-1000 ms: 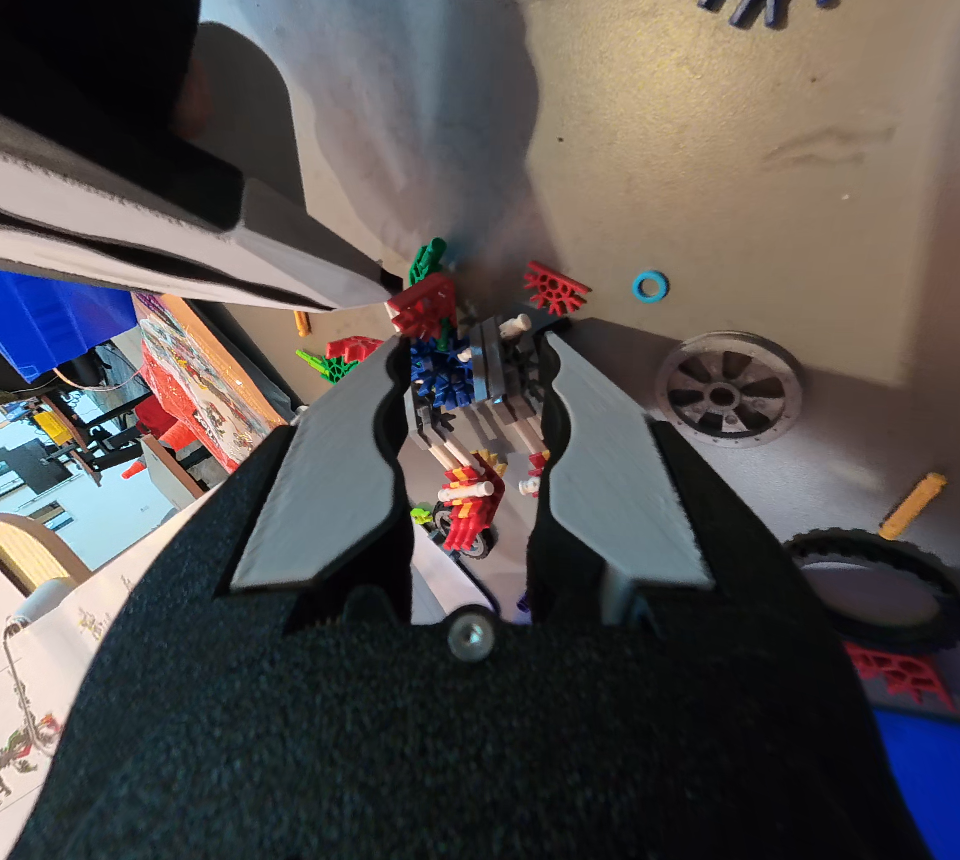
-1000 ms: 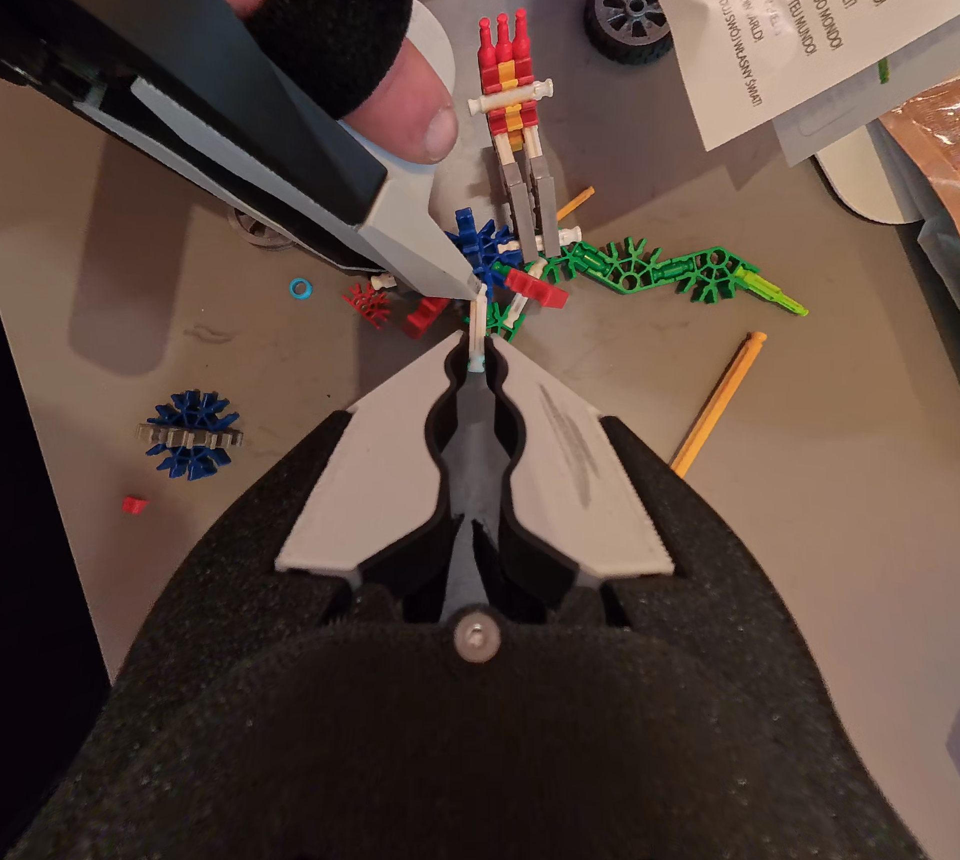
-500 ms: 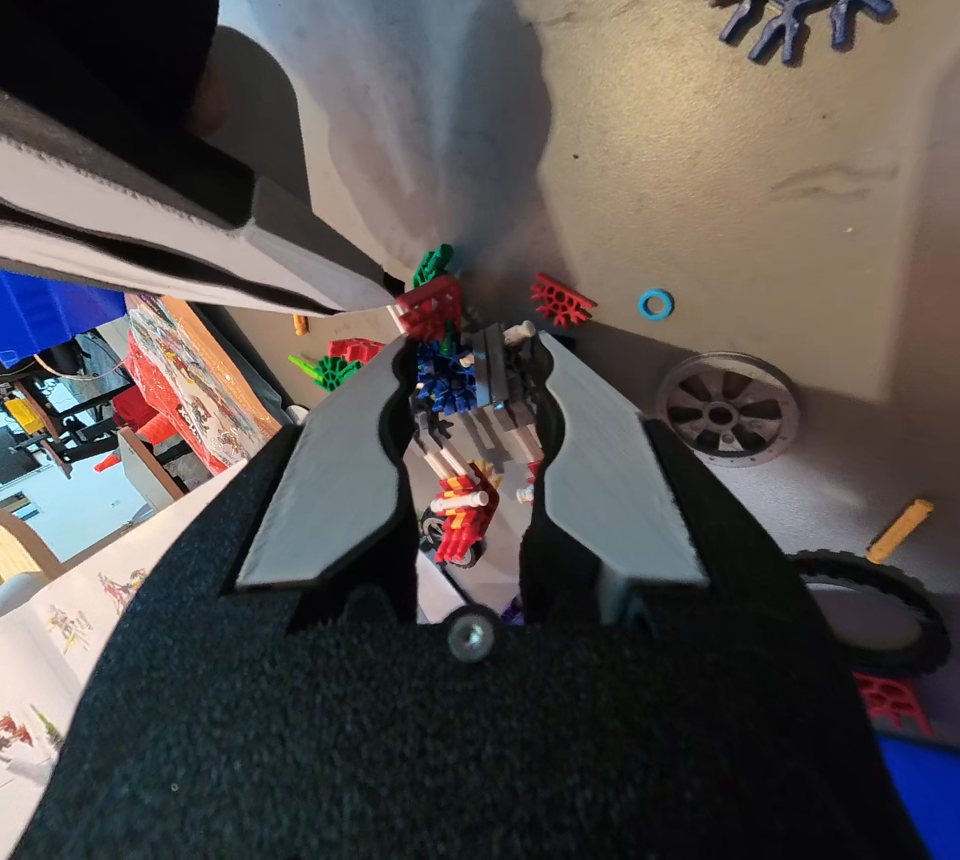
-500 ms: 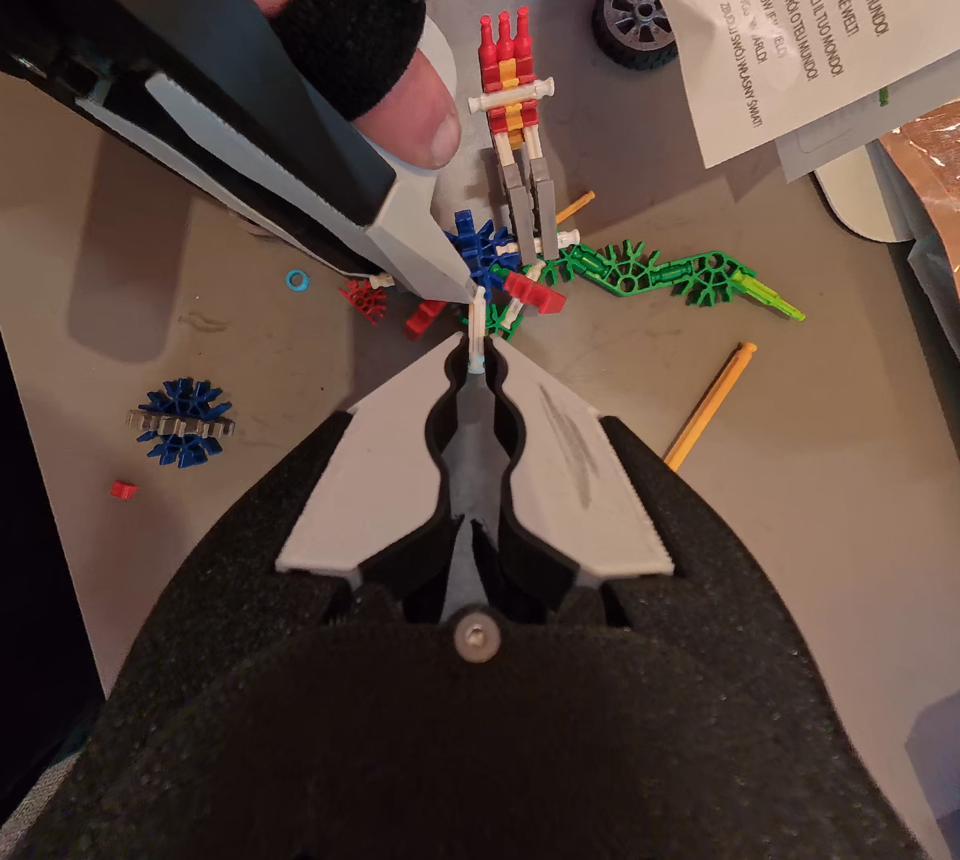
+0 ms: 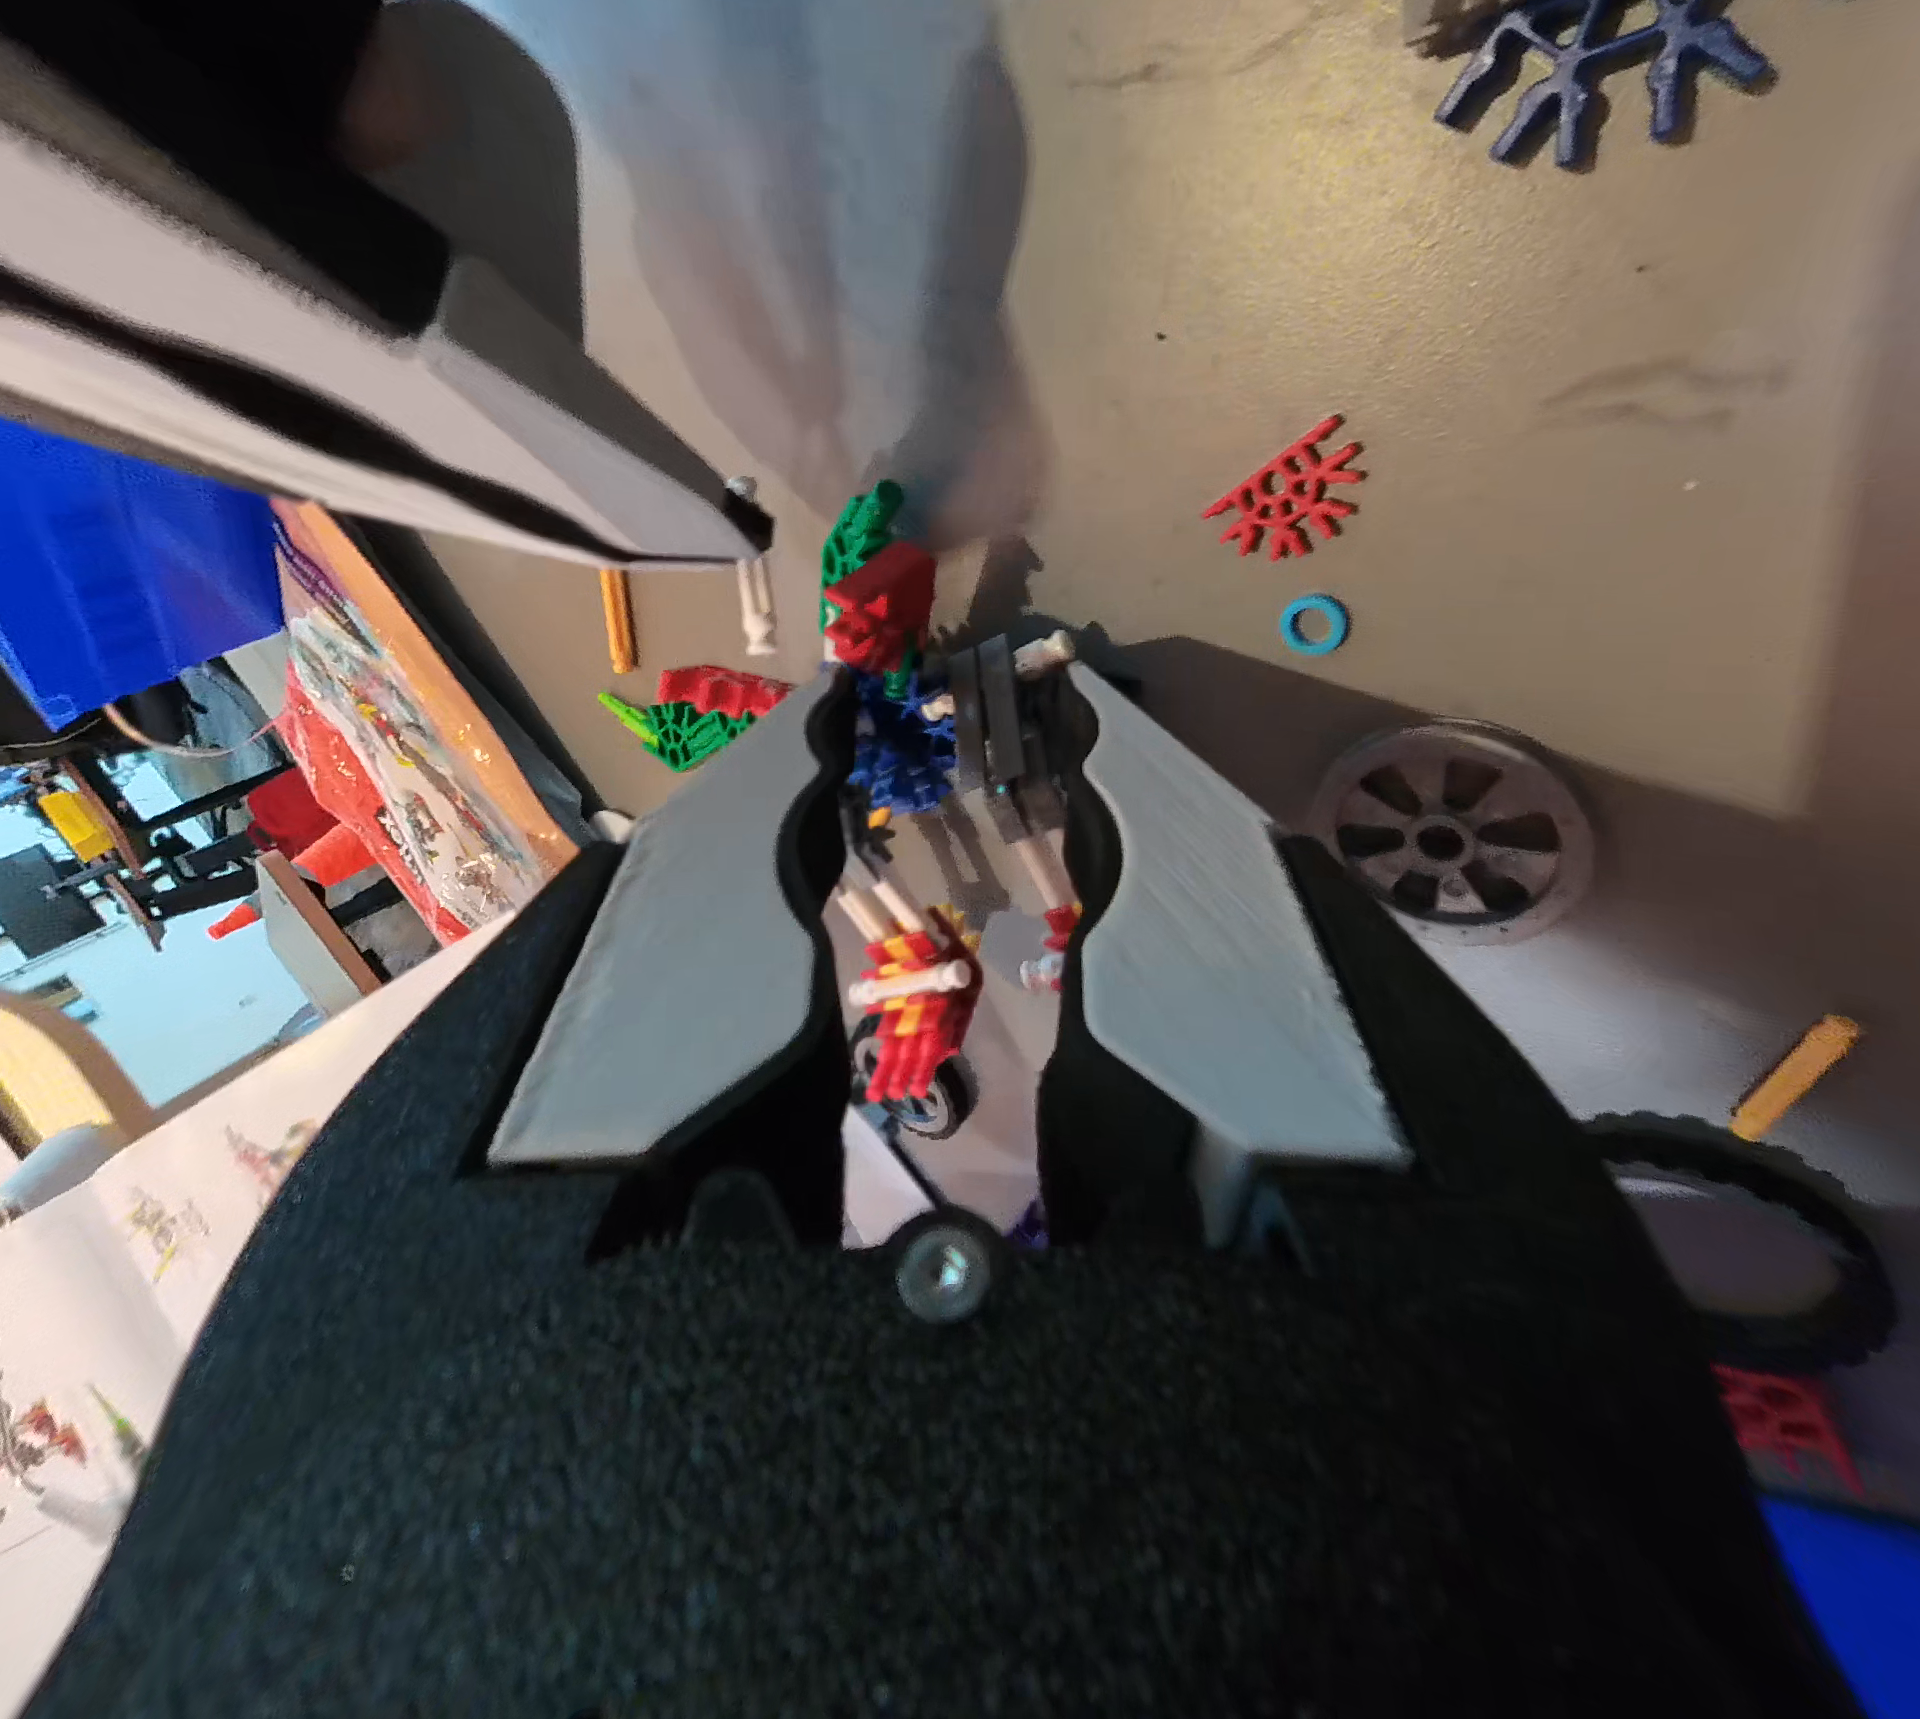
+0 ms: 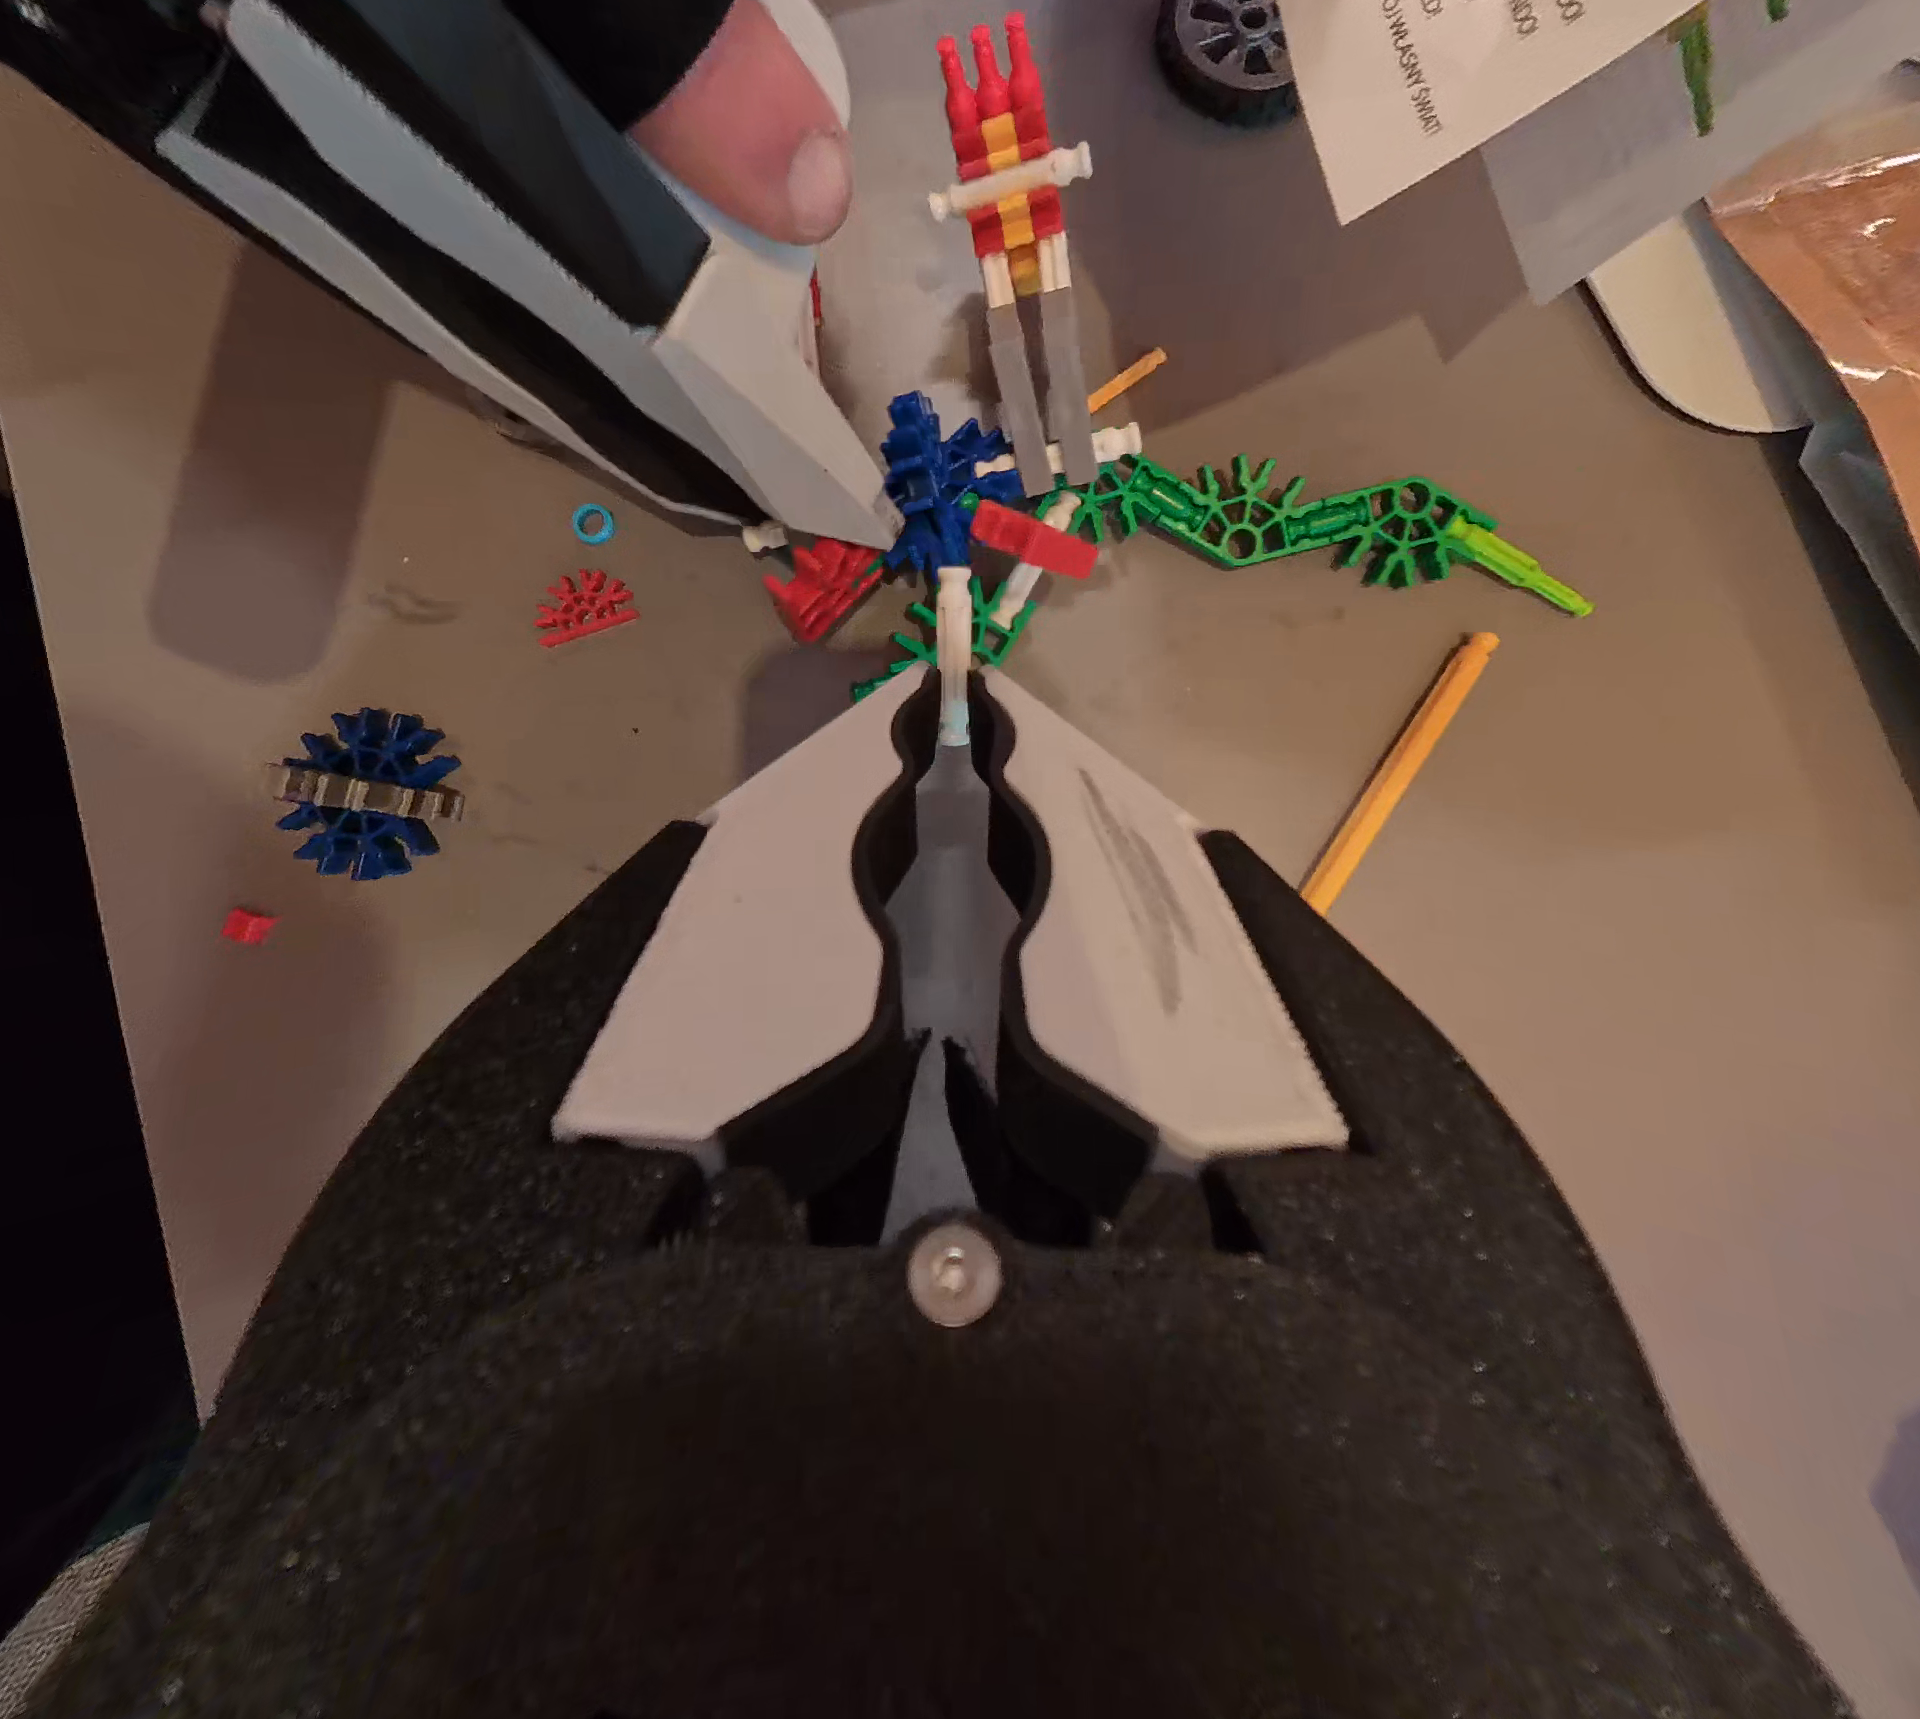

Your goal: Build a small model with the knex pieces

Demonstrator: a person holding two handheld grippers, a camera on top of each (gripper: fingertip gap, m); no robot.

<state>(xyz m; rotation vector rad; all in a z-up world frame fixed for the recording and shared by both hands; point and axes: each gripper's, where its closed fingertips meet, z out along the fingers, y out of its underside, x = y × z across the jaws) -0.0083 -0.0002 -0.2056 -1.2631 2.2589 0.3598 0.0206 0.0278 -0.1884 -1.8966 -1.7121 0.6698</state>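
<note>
Toy model (image 6: 1023, 464) of snap-together rods and connectors lies on the grey worktop (image 6: 1558, 942), long axis pointing away from the right gripper (image 6: 954, 682). Left gripper (image 5: 951, 713) clamps its blue-and-grey middle. Right gripper, nearly closed, pinches a white rod (image 6: 954, 630) at the model's near end, beside the green connector (image 6: 961, 635).

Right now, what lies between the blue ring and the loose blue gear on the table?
In the right wrist view, only a small red fan-shaped piece lies between the blue ring and blue gear.
</note>
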